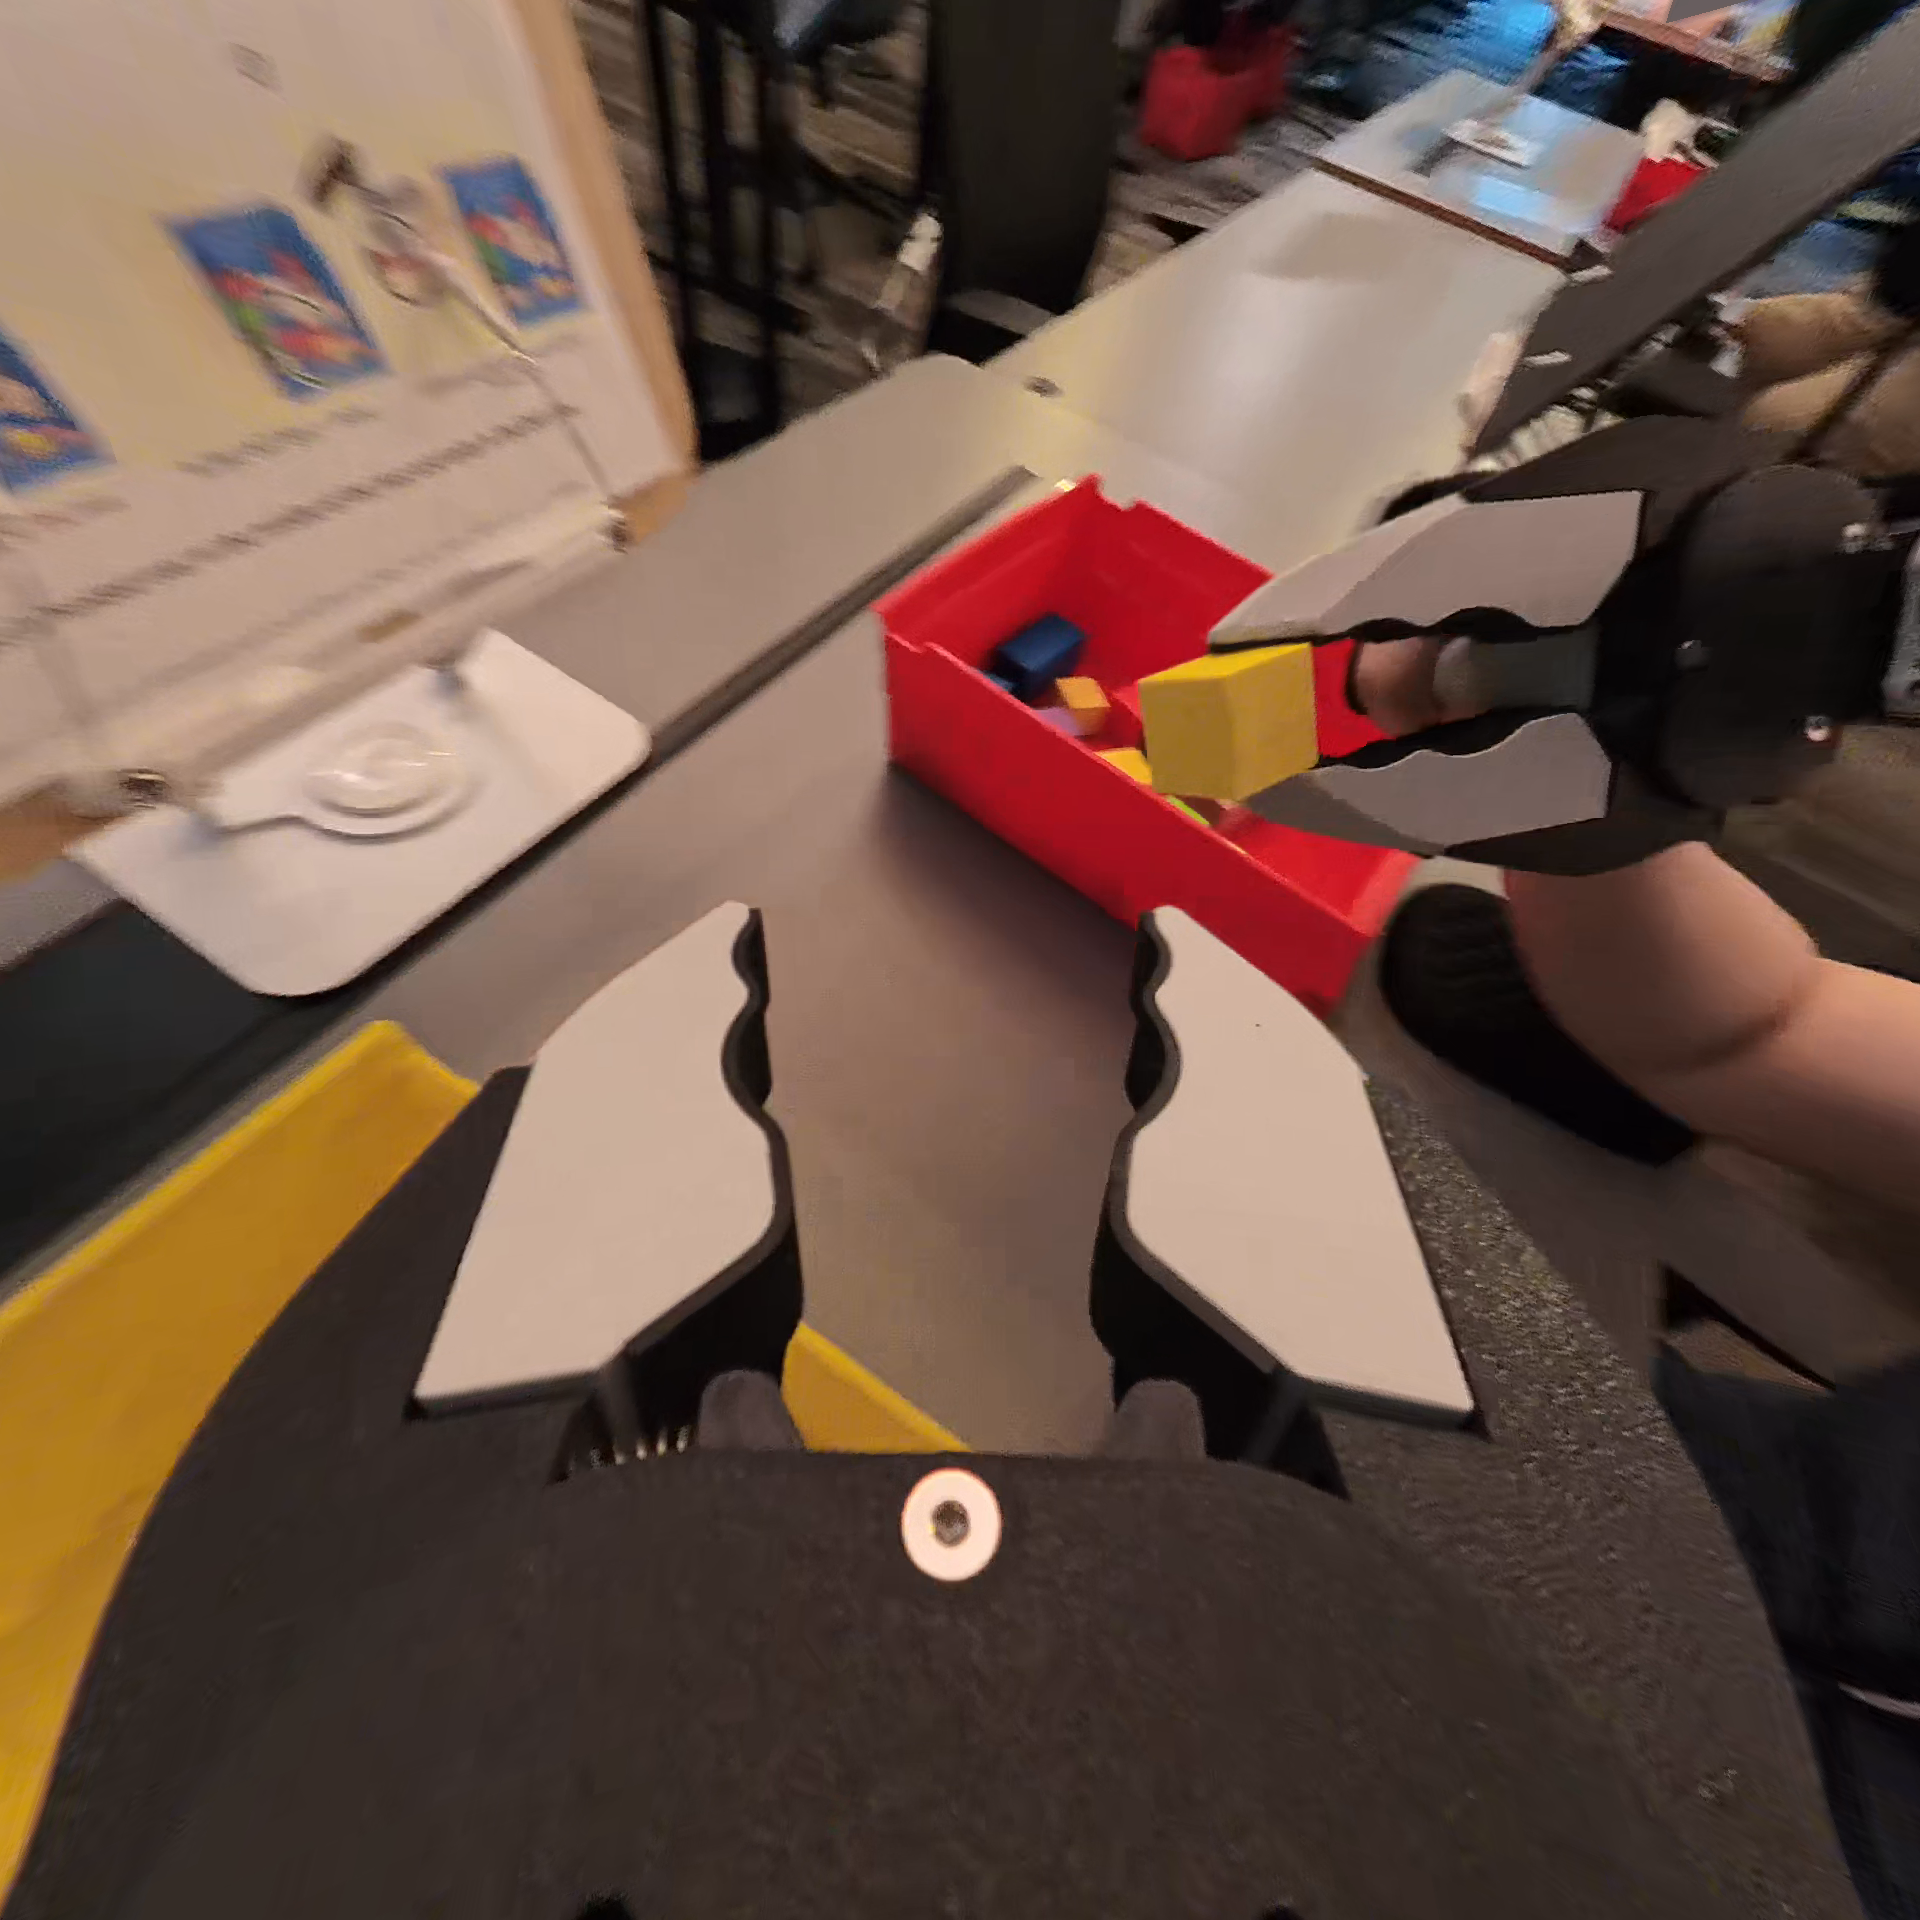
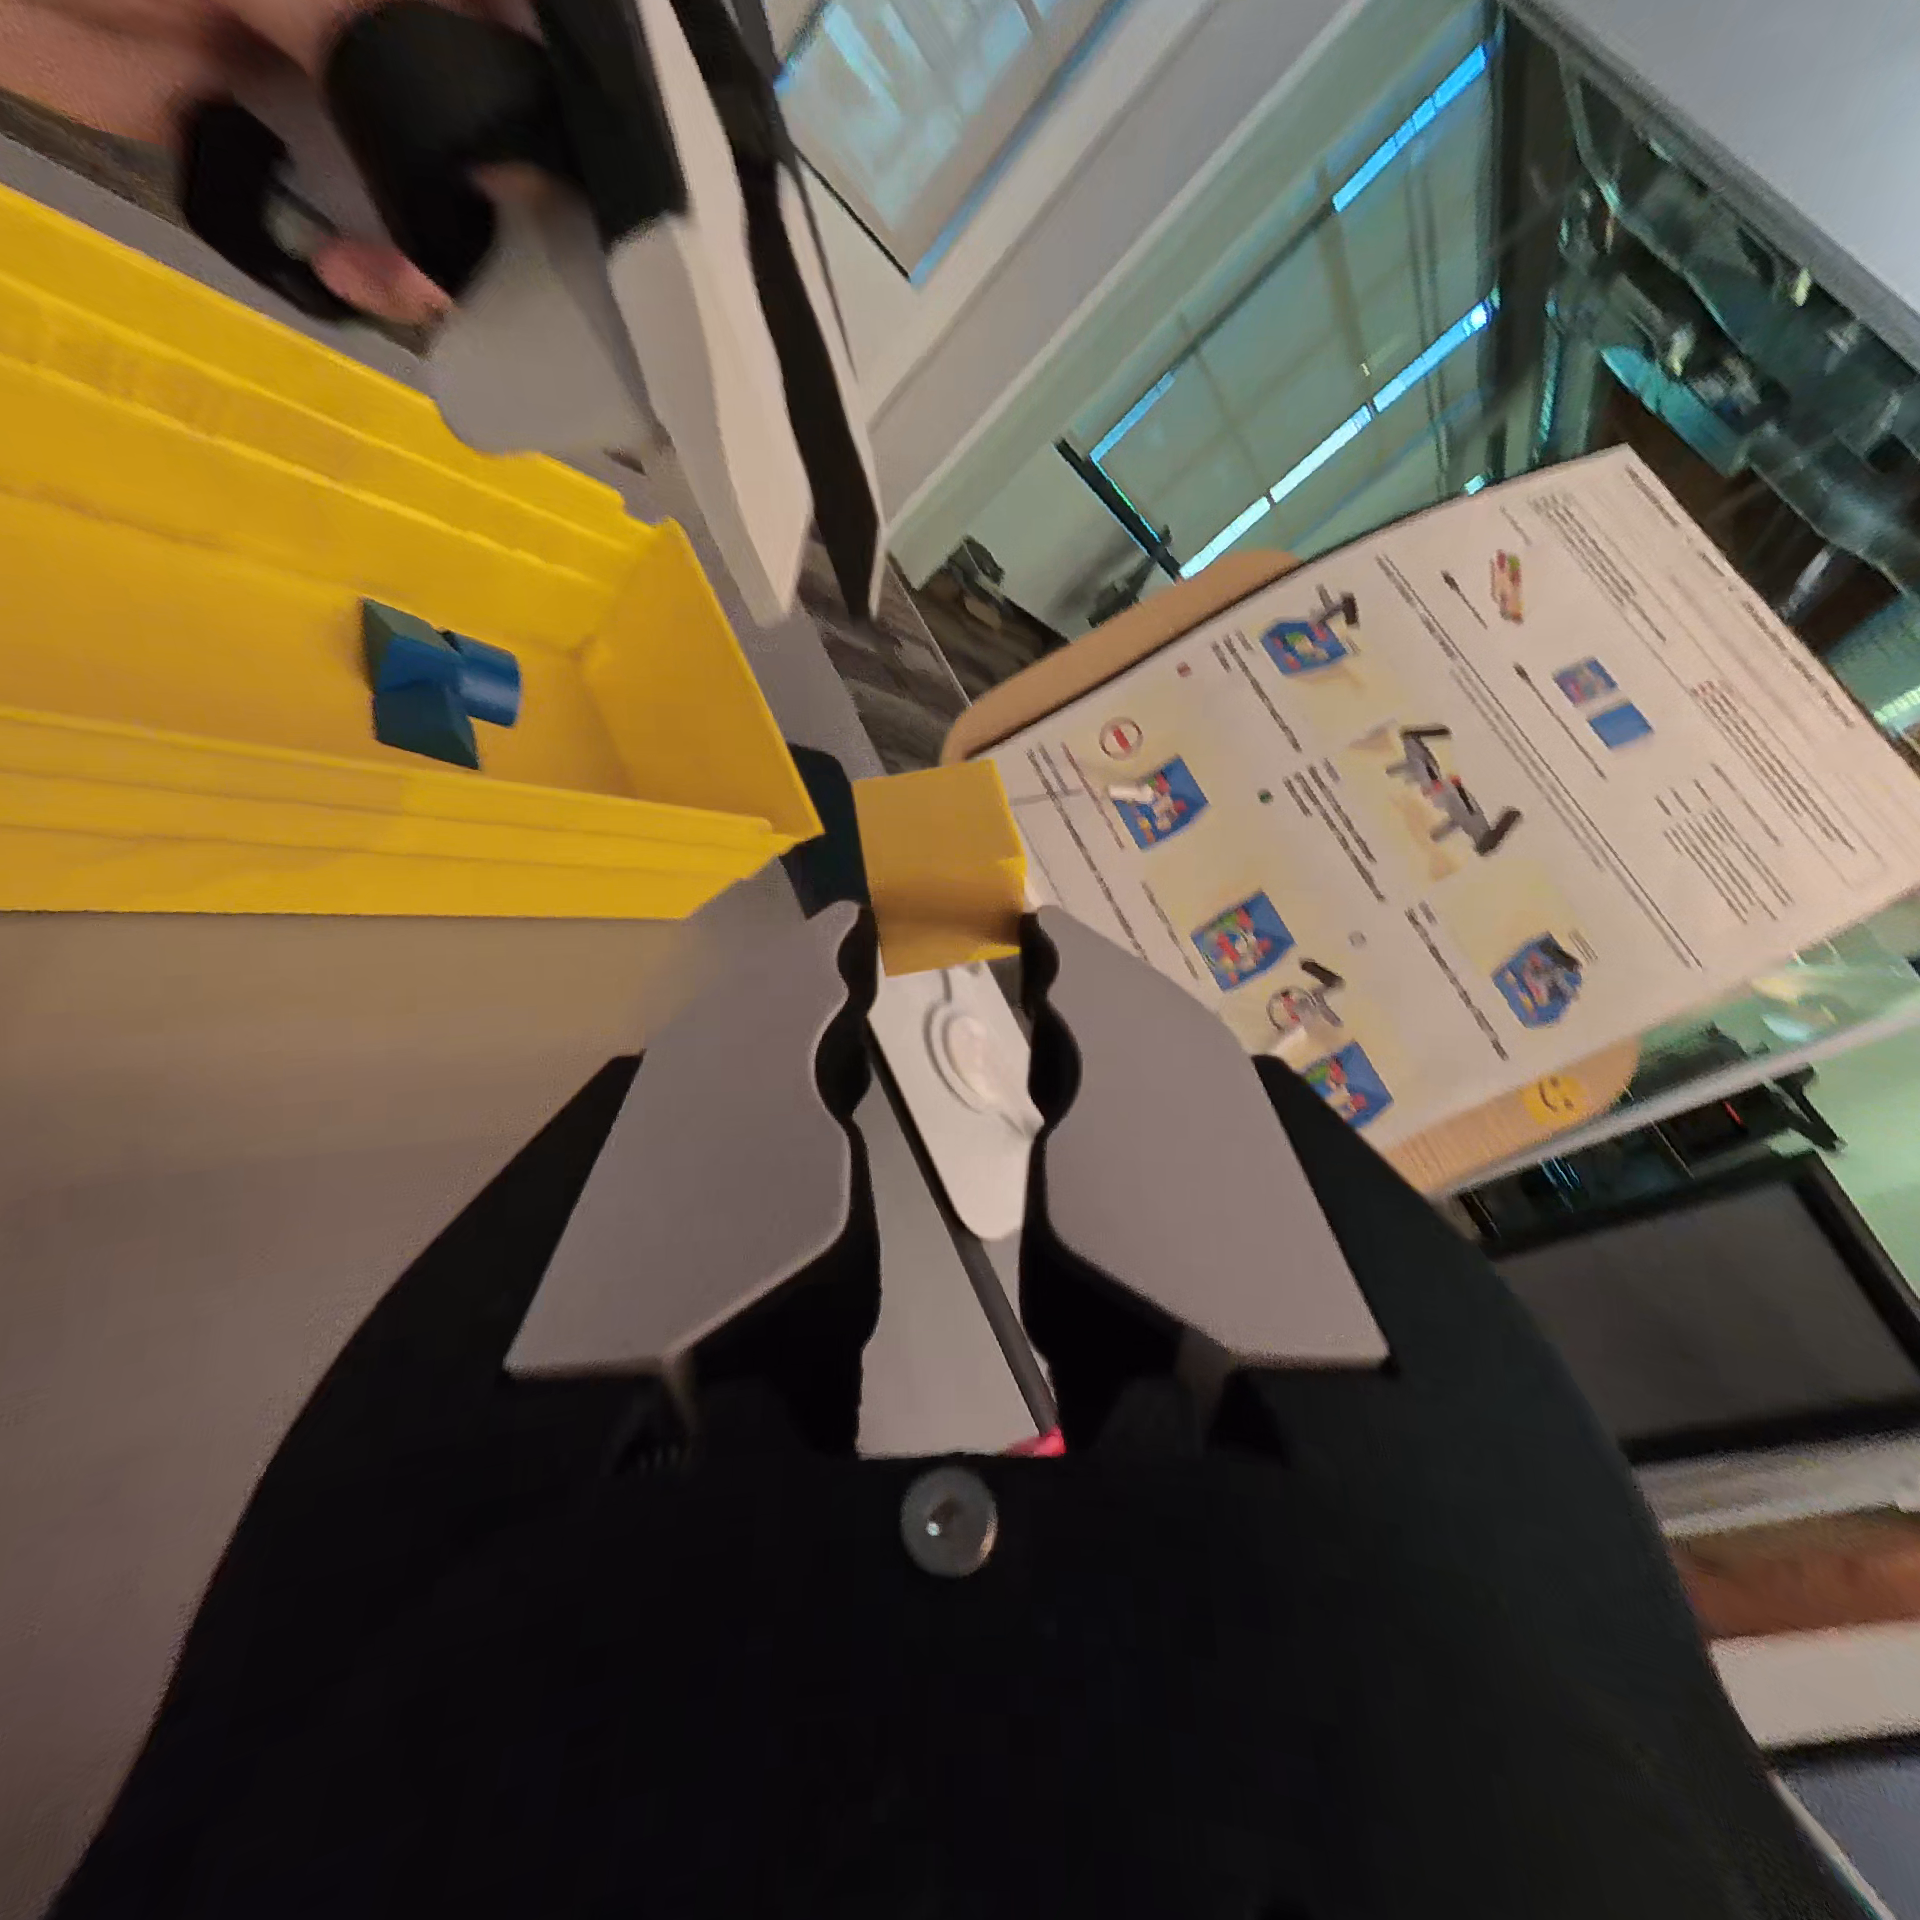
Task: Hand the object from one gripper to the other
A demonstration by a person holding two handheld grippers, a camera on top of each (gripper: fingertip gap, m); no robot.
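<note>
Even, bright indoor light; windows [image 2: 1247, 343] glow cool. Soft sheen on grey surface [image 1: 935, 1039], faint shadows. Motion blur smears poster [image 1: 281, 301] and far room. Wide-angle bending at edges; right view tilted, background soft.

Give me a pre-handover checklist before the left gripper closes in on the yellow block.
1. Right gripper shut on the yellow wooden cube: ok, pinched at the jaw tips.
2. Left gripper open wide enough to receive: ok.
3. Cube between the left jaws: not ok, it sits ahead and to the right.
4. Free cube face exposed for a second grip: ok, most of it juts past the right tips.
5. Cube clear of the red plastic bin: ok, held above it.
6. Grip firmness: cannot tell.
</note>
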